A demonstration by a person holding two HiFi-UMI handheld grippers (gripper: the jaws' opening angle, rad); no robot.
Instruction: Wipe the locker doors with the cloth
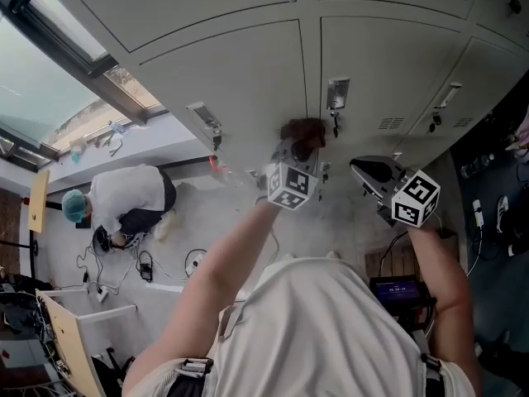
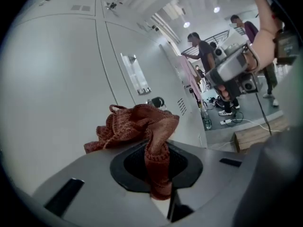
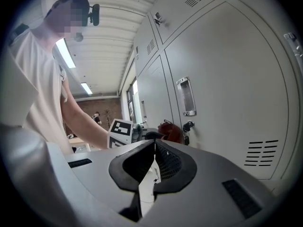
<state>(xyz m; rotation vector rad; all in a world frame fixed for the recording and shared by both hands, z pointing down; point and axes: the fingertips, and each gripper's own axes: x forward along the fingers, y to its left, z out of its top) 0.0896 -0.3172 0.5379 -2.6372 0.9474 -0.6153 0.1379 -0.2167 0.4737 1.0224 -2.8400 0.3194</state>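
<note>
A reddish-brown knitted cloth (image 1: 302,131) is bunched against a grey locker door (image 1: 248,81), just left of a metal handle (image 1: 337,94). My left gripper (image 1: 297,149) is shut on the cloth. In the left gripper view the cloth (image 2: 137,126) rises from between the jaws and folds toward the door (image 2: 52,93). My right gripper (image 1: 369,170) hangs to the right, apart from the lockers. Its jaws are shut with nothing between them. In the right gripper view, the right gripper (image 3: 154,148) points at the cloth (image 3: 171,132), a handle (image 3: 186,96) and a key lock (image 3: 188,126).
A person in white (image 1: 124,201) crouches on the floor at the left among cables (image 1: 140,267). A wooden pallet (image 1: 395,263) lies below the right gripper. A window (image 1: 50,73) is at the far left. Other people (image 2: 201,51) and bottles (image 2: 206,119) stand down the locker row.
</note>
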